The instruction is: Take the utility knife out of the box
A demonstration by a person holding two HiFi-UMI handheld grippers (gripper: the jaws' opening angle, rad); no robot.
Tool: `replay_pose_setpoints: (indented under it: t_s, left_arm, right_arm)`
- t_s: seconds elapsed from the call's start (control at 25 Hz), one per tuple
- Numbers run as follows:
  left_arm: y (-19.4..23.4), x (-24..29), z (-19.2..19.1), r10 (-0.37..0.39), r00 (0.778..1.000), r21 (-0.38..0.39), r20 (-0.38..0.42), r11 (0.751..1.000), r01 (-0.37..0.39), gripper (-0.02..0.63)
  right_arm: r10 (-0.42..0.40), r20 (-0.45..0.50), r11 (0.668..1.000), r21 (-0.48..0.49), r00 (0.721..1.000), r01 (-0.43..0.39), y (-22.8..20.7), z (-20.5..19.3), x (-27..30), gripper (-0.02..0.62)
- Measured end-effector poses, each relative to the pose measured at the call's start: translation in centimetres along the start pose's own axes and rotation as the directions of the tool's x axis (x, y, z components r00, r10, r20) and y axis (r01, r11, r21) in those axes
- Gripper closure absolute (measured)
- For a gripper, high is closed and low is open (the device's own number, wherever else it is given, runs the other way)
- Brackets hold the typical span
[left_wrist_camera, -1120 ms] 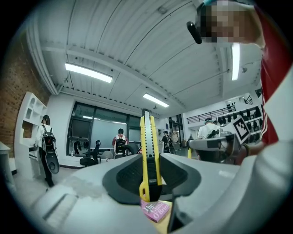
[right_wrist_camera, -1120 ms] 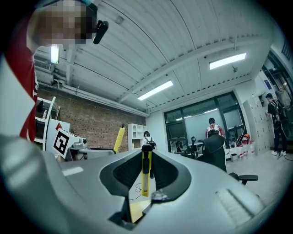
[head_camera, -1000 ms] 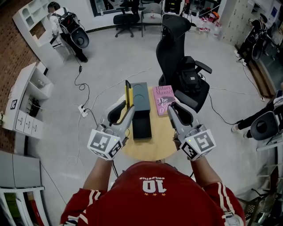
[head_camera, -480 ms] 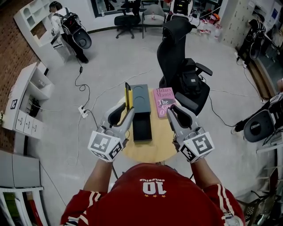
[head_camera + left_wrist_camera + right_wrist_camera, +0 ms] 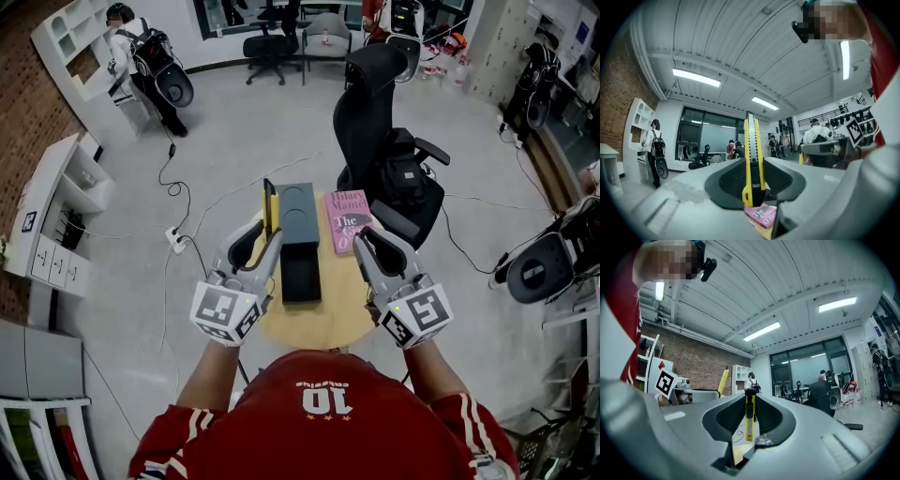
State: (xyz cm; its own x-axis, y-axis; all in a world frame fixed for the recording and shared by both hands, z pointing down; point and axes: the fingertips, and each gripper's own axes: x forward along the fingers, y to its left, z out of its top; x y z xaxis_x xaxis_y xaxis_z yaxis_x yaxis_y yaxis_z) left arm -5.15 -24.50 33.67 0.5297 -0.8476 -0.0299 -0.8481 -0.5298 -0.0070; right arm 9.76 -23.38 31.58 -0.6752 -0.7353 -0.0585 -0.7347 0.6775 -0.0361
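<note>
Tongs on the left (image 5: 753,185) clamp the yellow utility knife (image 5: 752,150) upright, clear of the open dark box (image 5: 300,264), over the table's (image 5: 309,323) far left edge. The right tongs (image 5: 749,427) pinch a slimmer yellow knife (image 5: 749,412) near the pink book (image 5: 345,221).

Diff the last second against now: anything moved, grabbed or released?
Only background: the person with the round black device at the right edge drifted left. Nothing grabbed or released. Left tongs stay shut on the yellow utility knife, upright and out of the box; right tongs stay shut on a thin yellow tool. Book unmoved.
</note>
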Motion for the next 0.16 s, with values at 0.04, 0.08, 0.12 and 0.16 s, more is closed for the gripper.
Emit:
replay_pose_setpoints:
  t_s: [0.04, 0.08, 0.12, 0.16]
  left_arm:
    - [0.04, -0.04, 0.02, 0.003, 1.0, 0.0, 0.001, 1.0, -0.003, 0.479]
    - [0.09, -0.09, 0.04, 0.007, 1.0, 0.0, 0.002, 1.0, -0.007, 0.479]
    - [0.15, -0.14, 0.05, 0.011, 1.0, 0.0, 0.004, 1.0, -0.011, 0.479]
    - [0.22, -0.18, 0.06, 0.015, 1.0, 0.0, 0.005, 1.0, -0.015, 0.479]
  right_arm:
    - [0.0, 0.003, 1.0, 0.001, 1.0, 0.0, 0.02, 0.02, -0.04, 0.534]
    - [-0.001, 0.006, 1.0, 0.002, 1.0, 0.001, 0.04, 0.03, -0.09, 0.534]
    - [-0.002, 0.009, 1.0, 0.002, 1.0, 0.002, 0.05, 0.04, -0.13, 0.534]
    - [-0.003, 0.012, 1.0, 0.003, 1.0, 0.002, 0.07, 0.05, -0.18, 0.534]
